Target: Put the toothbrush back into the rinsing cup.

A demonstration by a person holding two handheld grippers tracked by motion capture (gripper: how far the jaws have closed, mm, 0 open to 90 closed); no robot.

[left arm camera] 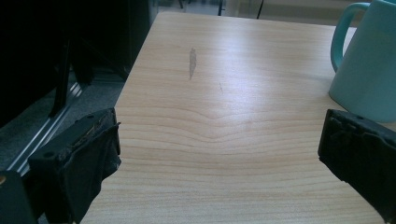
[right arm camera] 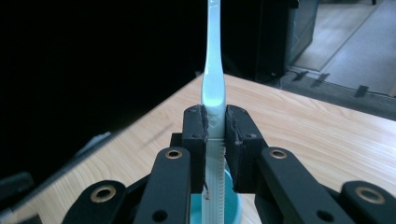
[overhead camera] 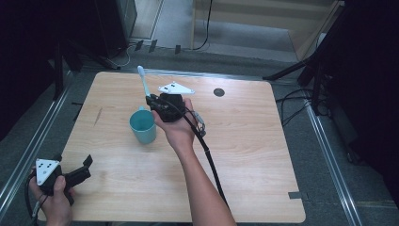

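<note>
Gripping toothbrush (right arm camera: 214, 93) upright, right tool (right arm camera: 215, 122) (above cup (overhead camera: 143, 126)).

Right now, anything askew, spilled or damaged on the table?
Nothing spilled. Only a grey scuff mark on the light wooden table, left of the upright teal plastic mug. Right gripper grips the pale blue toothbrush squarely.

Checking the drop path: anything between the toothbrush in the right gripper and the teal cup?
Nothing visible. The right gripper is shut on the toothbrush, held upright, with the teal cup directly beneath it in the right gripper view; its mouth looks unobstructed. The left gripper sits open at the table's near corner.
</note>
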